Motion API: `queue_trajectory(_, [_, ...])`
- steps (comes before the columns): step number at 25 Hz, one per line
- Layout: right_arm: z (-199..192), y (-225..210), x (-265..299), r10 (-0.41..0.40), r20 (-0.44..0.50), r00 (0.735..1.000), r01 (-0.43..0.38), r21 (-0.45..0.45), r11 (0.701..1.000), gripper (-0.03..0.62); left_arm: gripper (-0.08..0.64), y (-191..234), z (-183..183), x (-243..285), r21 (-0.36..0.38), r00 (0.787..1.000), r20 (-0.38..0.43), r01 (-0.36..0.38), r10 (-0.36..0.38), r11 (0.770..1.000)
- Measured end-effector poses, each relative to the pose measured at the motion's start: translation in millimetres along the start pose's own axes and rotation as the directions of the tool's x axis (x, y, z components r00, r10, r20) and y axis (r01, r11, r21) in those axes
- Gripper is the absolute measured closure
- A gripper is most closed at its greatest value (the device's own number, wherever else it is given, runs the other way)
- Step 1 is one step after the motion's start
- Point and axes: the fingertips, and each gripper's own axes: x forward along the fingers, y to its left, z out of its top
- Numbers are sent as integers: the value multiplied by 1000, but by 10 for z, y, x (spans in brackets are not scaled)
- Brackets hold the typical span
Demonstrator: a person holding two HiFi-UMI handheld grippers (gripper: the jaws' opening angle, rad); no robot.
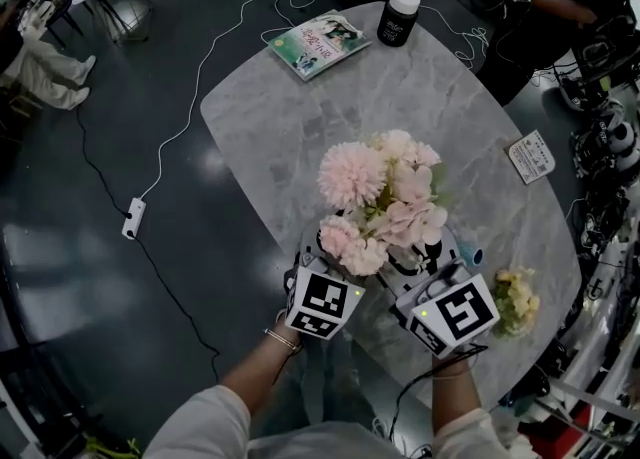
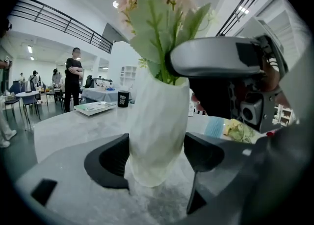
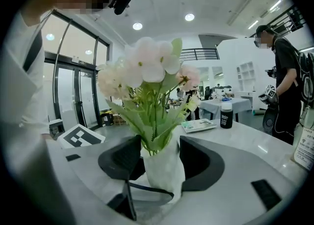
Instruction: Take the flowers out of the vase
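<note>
A bunch of pale pink flowers (image 1: 380, 202) with green leaves stands in a white faceted vase (image 2: 157, 126) on the grey marble table (image 1: 290, 137). In the head view the blooms hide the vase. My left gripper (image 2: 157, 160) is shut on the vase's lower body, a pad against each side. My right gripper (image 3: 159, 162) stands open around the vase's neck (image 3: 164, 167) and the stems, just under the blooms (image 3: 147, 72). In the head view both grippers, left (image 1: 335, 272) and right (image 1: 430, 272), sit side by side at the bouquet's near side. A small yellowish flower bunch (image 1: 515, 299) lies on the table to the right.
A book (image 1: 320, 44) and a black jar (image 1: 400, 15) lie at the table's far end, a white card (image 1: 530, 157) near its right edge. A person in black (image 3: 287, 72) stands by the far right. A white cable and power strip (image 1: 133, 219) lie on the floor, left.
</note>
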Motion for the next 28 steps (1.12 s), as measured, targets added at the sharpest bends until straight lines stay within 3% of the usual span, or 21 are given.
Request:
queue_trajectory(7, [145, -77, 80, -14, 47, 999, 13, 10, 1000, 383, 204, 6, 16, 15, 3, 1000, -5, 9, -9, 1000])
queue_trajectory(28, [245, -111, 27, -58, 68, 996, 61, -45, 997, 445, 202, 19, 31, 22, -6, 1000, -4, 4, -4, 1000])
